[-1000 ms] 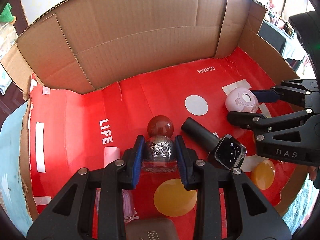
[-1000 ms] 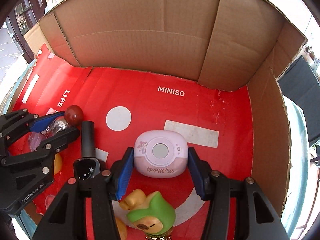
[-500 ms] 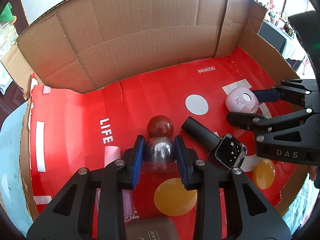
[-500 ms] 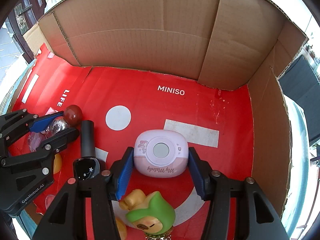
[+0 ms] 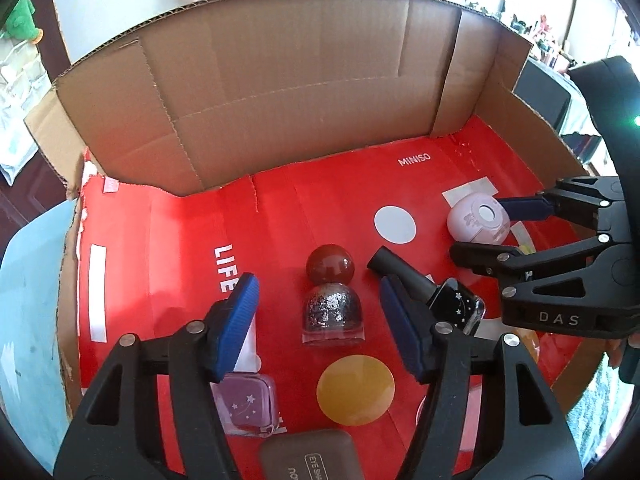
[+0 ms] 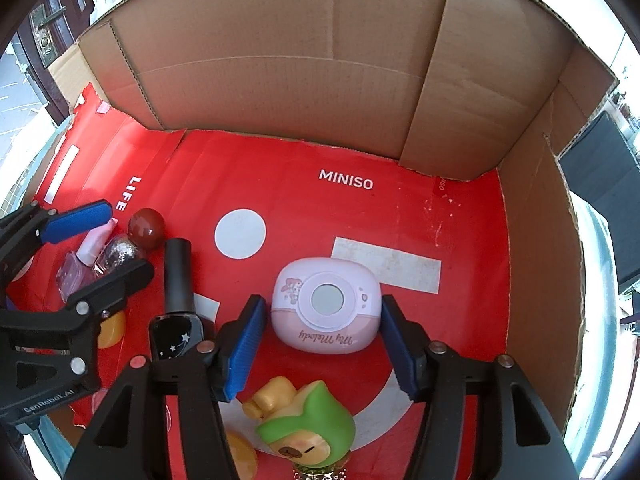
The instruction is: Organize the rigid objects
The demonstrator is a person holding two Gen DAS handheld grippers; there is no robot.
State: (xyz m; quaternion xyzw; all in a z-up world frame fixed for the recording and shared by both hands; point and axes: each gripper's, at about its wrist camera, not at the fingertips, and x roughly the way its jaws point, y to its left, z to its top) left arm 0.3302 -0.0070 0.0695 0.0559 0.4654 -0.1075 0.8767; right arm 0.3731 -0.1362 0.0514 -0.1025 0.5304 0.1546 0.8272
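Note:
A glitter bottle with a dark red ball cap (image 5: pixel 331 304) lies on the red floor of the cardboard box (image 5: pixel 280 208). My left gripper (image 5: pixel 318 312) is open, its jaws wide apart on either side of the bottle, not touching it. The bottle also shows in the right wrist view (image 6: pixel 132 240). A pink My Melody case (image 6: pixel 326 306) sits between the jaws of my right gripper (image 6: pixel 322 344), which is open with small gaps at each side. The case also shows in the left wrist view (image 5: pixel 478 220).
A black nail polish bottle (image 5: pixel 432 296) lies right of the glitter bottle. A pink star bottle (image 5: pixel 246 396) and a brown eye shadow case (image 5: pixel 312 456) lie near me. A green-hooded toy figure (image 6: pixel 304 428) lies below the right gripper. Cardboard walls (image 6: pixel 320 60) rise behind.
My left gripper has opened wide and let go of the glitter bottle, which stays on the box floor. My right gripper has widened slightly around the pink case.

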